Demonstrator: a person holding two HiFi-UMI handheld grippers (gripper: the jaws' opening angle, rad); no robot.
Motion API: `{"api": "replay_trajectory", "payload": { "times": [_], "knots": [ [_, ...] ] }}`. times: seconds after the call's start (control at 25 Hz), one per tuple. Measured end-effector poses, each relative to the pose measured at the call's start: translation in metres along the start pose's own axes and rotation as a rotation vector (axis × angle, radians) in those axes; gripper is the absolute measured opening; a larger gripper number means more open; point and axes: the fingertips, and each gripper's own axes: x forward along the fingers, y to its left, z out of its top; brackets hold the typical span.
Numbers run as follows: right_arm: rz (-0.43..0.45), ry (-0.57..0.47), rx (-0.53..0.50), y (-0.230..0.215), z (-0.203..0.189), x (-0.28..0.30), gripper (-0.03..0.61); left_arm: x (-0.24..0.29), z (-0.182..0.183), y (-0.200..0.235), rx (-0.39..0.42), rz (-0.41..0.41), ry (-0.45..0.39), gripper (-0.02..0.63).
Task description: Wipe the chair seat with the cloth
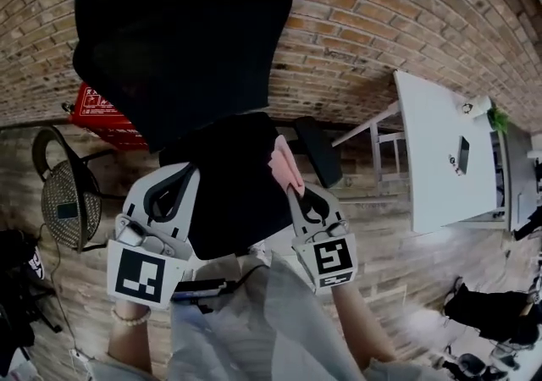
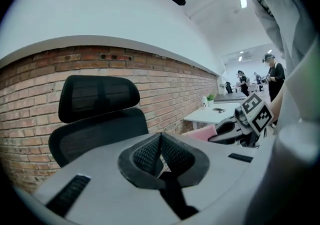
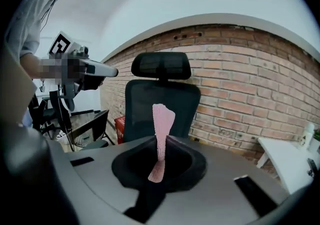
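One pink cloth [image 3: 161,119] is present. It is clamped in the right gripper [image 3: 160,141], whose jaws are closed narrow on its lower part. The clamped portion is hidden inside the jaws; the free end stands upright. In the head view the cloth sits at the right edge of the chair seat [image 1: 229,193]. Contact with the seat cannot be determined. The seat is uniformly dark, so its surface detail is hard to make out, and its near edge is covered by both grippers. The left gripper [image 2: 161,139] has its jaws closed together with nothing between them and sits at the seat's left side. One black backrest [image 1: 182,32] rises at the far side against the brick wall [image 1: 381,15]. One white table [image 1: 436,159] stands at right, one red box [image 1: 100,107] at far left.
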Motion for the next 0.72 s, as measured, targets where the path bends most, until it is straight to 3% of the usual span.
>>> {"api": "replay_trajectory", "payload": {
  "times": [0.16, 0.32, 0.72],
  "knots": [
    [-0.032, -0.081, -0.024, -0.009, 0.032, -0.019, 0.055, -0.012, 0.015, 0.000, -0.010, 0.012, -0.018, 0.018],
    [-0.053, -0.112, -0.038, -0.014, 0.053, -0.039, 0.055, -0.017, 0.025, -0.006, 0.019, 0.010, -0.023, 0.018],
    [-0.064, -0.178, -0.062, -0.006, 0.085, -0.060, 0.055, -0.030, 0.034, -0.014, -0.006, 0.017, -0.041, 0.018]
  ]
}}
